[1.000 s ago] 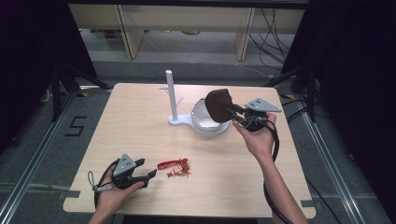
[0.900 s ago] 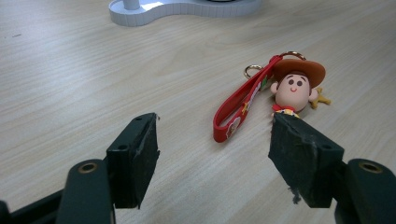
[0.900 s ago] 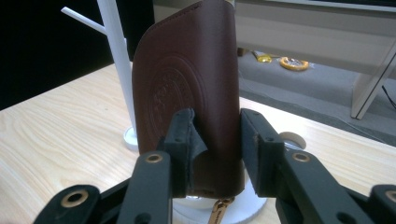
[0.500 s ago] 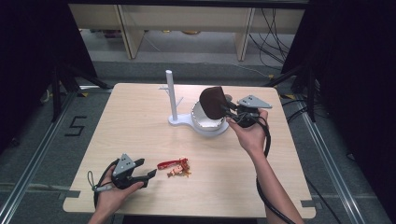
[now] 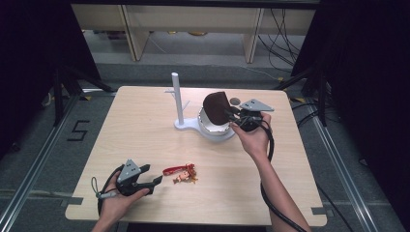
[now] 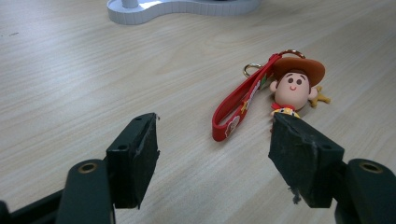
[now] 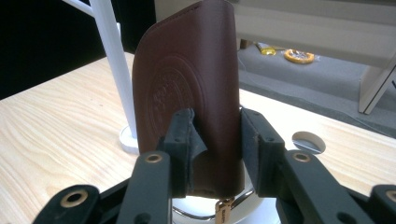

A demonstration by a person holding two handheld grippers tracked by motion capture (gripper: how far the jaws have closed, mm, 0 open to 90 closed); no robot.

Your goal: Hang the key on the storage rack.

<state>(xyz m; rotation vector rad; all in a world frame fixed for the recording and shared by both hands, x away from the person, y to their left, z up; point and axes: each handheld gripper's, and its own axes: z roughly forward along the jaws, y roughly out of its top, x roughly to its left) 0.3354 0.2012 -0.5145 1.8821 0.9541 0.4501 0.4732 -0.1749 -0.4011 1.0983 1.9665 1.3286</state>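
— What's the right gripper [image 5: 238, 116] got?

— A brown pouch [image 5: 216, 108], leather by the look of it. In the right gripper view the jaws are pinched on its lower half [image 7: 196, 93], holding it upright. A small brass tag hangs below it.

— Where is it in the high view?

— Right of centre, upper half of the frame, over the white bowl [image 5: 212, 131] that sits at the foot of the stand [image 5: 177, 99]. A second ago the pouch was a bit further right and higher in the picture; the hand has brought it left and down, so it now hangs squarely above the bowl.

— So it's going in?

— That's my guess. It's lined up, but the pouch is off the bowl yet, as far as I can tell, and the grip hasn't let go. Lowering and releasing would be what's left.

— And the other hand?

— The left gripper [image 5: 145, 181] is at the lower left of the frame, low over the table [image 5: 135, 125], same spot as a second ago. Its jaws stand wide apart, holding nothing. In the left gripper view a keychain [image 6: 280, 88], a cowboy figure on a red strap, lies just ahead of them, near the right jaw; whether that jaw touches it I can't tell.

— Next in line, then?

— Probably. It's waiting there, untouched.
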